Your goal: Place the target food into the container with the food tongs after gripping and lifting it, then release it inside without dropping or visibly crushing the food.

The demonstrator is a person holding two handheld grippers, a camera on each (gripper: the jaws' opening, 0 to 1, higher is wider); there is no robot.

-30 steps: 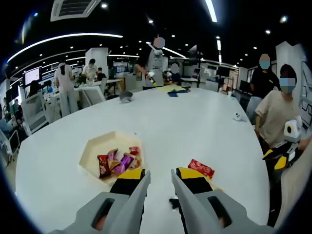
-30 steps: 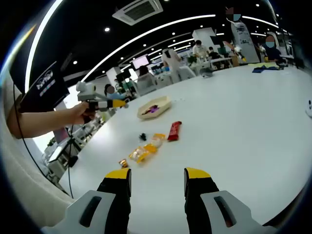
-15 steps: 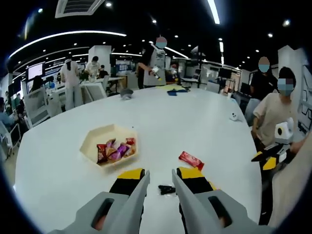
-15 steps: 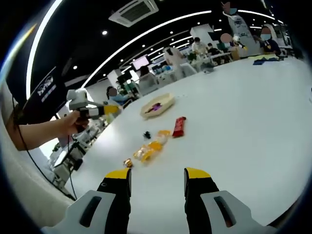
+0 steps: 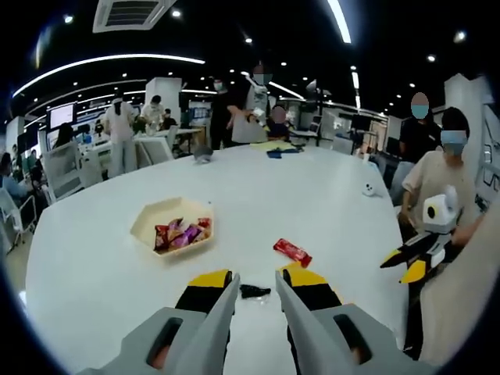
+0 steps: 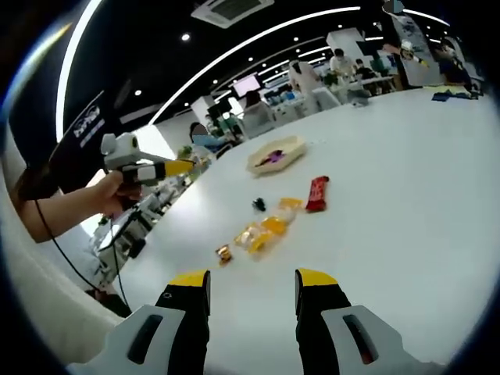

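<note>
In the left gripper view we see the left gripper (image 5: 256,283) held above the near edge of a large white table (image 5: 312,195), its two yellow-tipped jaws spread apart with nothing between them. Just beyond the jaw tips lies a small black item (image 5: 254,291), and a little farther to the right lies a red snack bar (image 5: 292,251). To the far left sits the container (image 5: 173,226), a cream-coloured hexagonal tray holding several red and purple snack packets (image 5: 180,233). At the right edge of this view the right gripper (image 5: 414,254) appears, held by a person's hand, apart from the table items. In the right gripper view we see the right gripper (image 6: 251,287) above the table (image 6: 406,203), its jaws likewise spread and empty. Ahead of it on the tabletop lie a small gold-wrapped candy (image 6: 223,253), a cluster of yellow-orange packets (image 6: 266,231), the black item (image 6: 258,205) and the red snack bar (image 6: 317,193), with the container (image 6: 275,155) farthest away. The left gripper (image 6: 148,168) shows at the left, gripped in a hand (image 6: 109,191). We see no food tongs held by either gripper.
</note>
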